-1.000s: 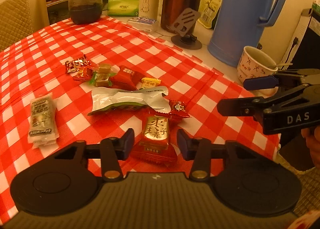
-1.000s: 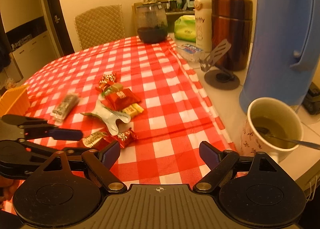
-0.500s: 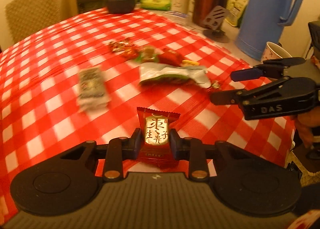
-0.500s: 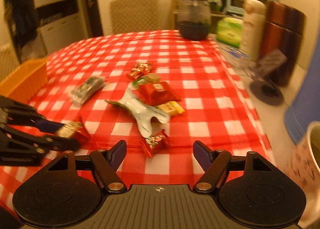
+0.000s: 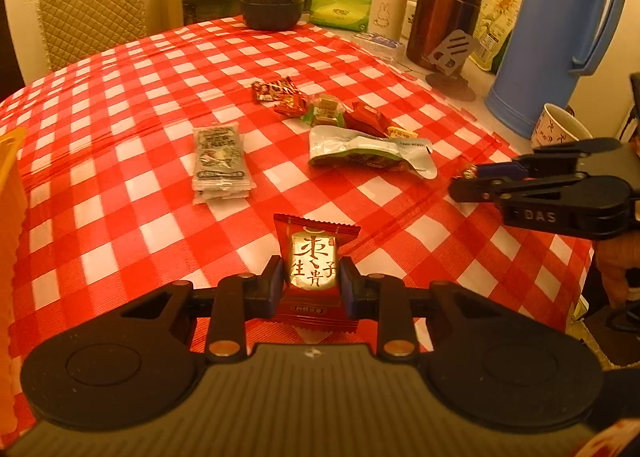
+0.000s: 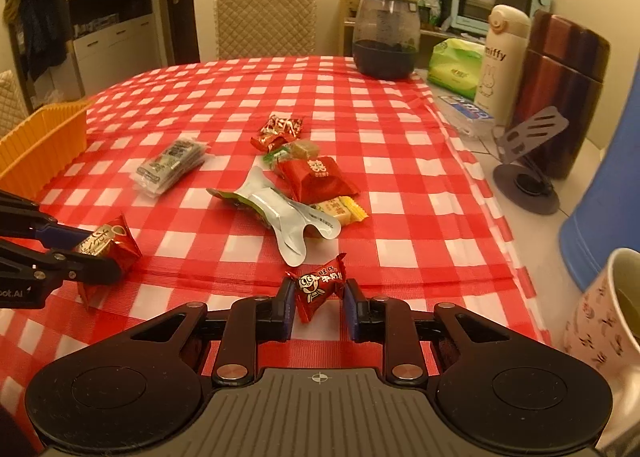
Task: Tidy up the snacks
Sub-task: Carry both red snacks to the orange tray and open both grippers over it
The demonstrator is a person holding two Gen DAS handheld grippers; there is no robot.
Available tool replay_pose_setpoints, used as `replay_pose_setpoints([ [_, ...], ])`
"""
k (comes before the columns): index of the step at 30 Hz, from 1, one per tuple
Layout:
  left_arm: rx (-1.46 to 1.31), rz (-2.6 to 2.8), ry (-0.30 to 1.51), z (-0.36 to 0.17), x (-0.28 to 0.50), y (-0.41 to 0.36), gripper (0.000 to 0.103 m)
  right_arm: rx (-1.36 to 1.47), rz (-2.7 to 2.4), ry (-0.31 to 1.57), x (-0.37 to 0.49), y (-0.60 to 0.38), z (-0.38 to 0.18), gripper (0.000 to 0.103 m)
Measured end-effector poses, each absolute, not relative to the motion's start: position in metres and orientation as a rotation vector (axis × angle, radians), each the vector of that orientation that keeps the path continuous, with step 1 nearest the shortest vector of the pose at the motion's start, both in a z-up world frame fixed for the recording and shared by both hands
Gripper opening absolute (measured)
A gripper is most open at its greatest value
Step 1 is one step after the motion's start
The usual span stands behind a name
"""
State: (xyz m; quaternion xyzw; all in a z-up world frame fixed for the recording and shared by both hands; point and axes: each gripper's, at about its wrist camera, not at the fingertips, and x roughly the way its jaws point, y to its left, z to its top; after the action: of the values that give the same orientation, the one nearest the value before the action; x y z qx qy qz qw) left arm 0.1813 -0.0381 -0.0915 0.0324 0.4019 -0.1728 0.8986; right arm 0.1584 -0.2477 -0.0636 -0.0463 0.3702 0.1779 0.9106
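My left gripper (image 5: pixel 312 281) is shut on a red and gold snack packet (image 5: pixel 314 261) and holds it above the checked tablecloth; it also shows in the right wrist view (image 6: pixel 106 245). My right gripper (image 6: pixel 316 303) is shut on a small red wrapped candy (image 6: pixel 320 287), low over the cloth. A loose pile lies mid-table: a white and green pouch (image 6: pixel 280 213), a red packet (image 6: pixel 318 179), a yellow candy (image 6: pixel 340 211), small red candies (image 6: pixel 278 131) and a grey packet (image 6: pixel 172 165).
An orange basket (image 6: pixel 44 145) stands at the table's left edge. At the right stand a blue jug (image 5: pixel 560 37), a paper cup with a spoon (image 6: pixel 608 317), a brown flask (image 6: pixel 560 89), a white bottle (image 6: pixel 500 57) and a phone stand (image 6: pixel 528 153). A dark jar (image 6: pixel 386 37) is far.
My left gripper closed on the red and gold packet and lifted it back toward the left. My right gripper moved in and closed on the small red candy.
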Motion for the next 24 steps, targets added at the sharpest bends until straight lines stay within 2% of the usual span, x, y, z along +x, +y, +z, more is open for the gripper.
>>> replay_pose_setpoints([
  [11,0.004,-0.264,0.762,-0.037,0.152,0.005,0.027,-0.086,0.424,0.676,0.132,-0.207,0.004,0.026],
  [24,-0.044,-0.056,0.699,0.027,0.118,0.122,0.027,-0.095,0.638,0.577,0.119,-0.077,0.070,0.026],
])
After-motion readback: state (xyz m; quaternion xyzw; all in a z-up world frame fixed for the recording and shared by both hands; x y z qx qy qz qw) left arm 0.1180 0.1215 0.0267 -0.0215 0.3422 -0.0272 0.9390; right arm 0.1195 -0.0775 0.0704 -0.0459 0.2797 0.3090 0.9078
